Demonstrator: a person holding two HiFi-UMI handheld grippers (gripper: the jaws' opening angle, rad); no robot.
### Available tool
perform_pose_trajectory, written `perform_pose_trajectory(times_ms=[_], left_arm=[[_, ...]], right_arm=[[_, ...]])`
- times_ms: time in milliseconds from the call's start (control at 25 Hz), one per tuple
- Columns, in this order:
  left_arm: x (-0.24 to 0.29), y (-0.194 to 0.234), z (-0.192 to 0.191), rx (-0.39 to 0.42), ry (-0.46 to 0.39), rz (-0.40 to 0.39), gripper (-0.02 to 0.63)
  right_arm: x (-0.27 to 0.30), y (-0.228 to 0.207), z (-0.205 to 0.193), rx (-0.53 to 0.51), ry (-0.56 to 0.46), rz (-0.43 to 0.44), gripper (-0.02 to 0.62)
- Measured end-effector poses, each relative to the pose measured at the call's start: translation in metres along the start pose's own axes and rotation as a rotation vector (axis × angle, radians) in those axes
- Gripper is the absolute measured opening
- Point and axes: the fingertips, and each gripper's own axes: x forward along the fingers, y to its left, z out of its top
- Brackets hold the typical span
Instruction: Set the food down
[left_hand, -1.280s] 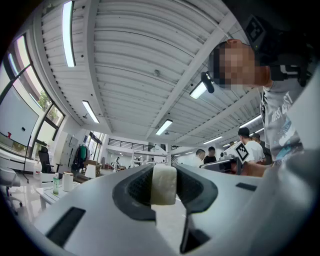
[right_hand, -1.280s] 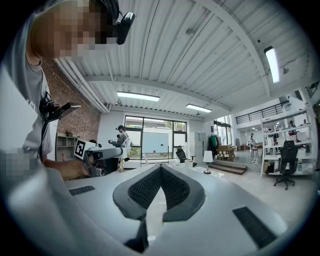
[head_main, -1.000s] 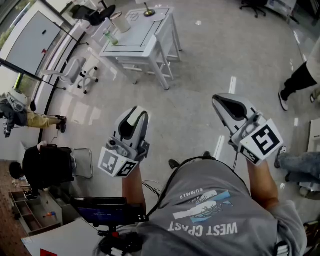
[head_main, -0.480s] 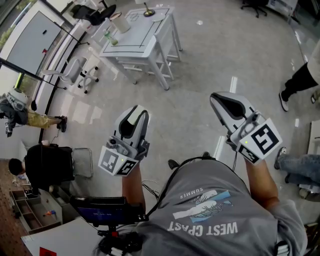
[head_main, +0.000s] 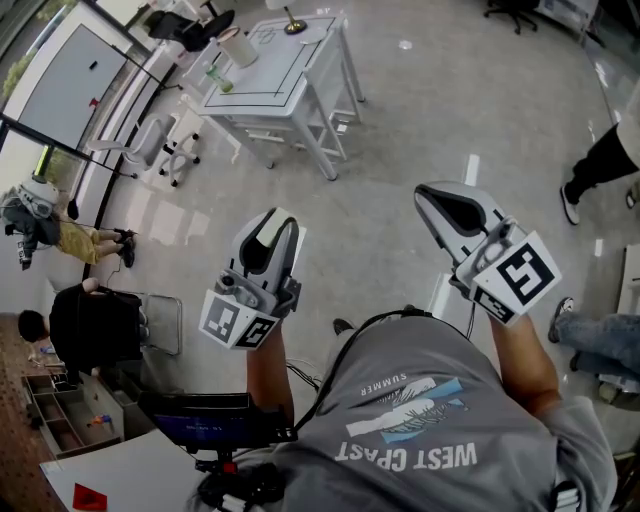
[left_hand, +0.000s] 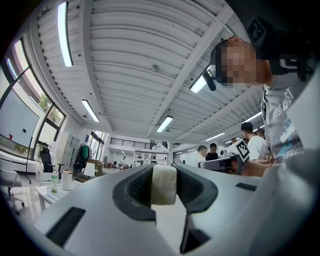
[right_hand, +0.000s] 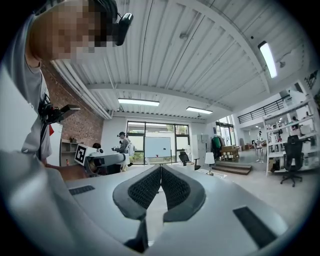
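One pale block of food (left_hand: 164, 184) sits pinched in the left claw (head_main: 268, 232), the right claw (head_main: 440, 205) closed on nothing, so this looks like the carrying step, and next the food likely needs bringing to the white table (head_main: 262, 72) at eleven o'clock, well apart.

Open lab-office hall: white worktable (head_main: 265, 75), office chairs (head_main: 160, 145), whiteboard (right_hand: 159, 147), brick wall (right_hand: 82, 125).
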Motion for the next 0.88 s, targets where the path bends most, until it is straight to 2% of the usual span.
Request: perform_pose_trajectory(times_ms=[560,880], left_arm=[[0.023,-0.007,-0.005,0.007,0.023,0.000,0.101],[0.046,0.018,-0.012,0.012,0.024,-0.001,0.101]], right_arm=[[-0.003,-0.020,-0.006,0.021,0.017,0.004,0.008],[0.029,-0.038,-0.013,0.047,0.024,0.028,0.008]])
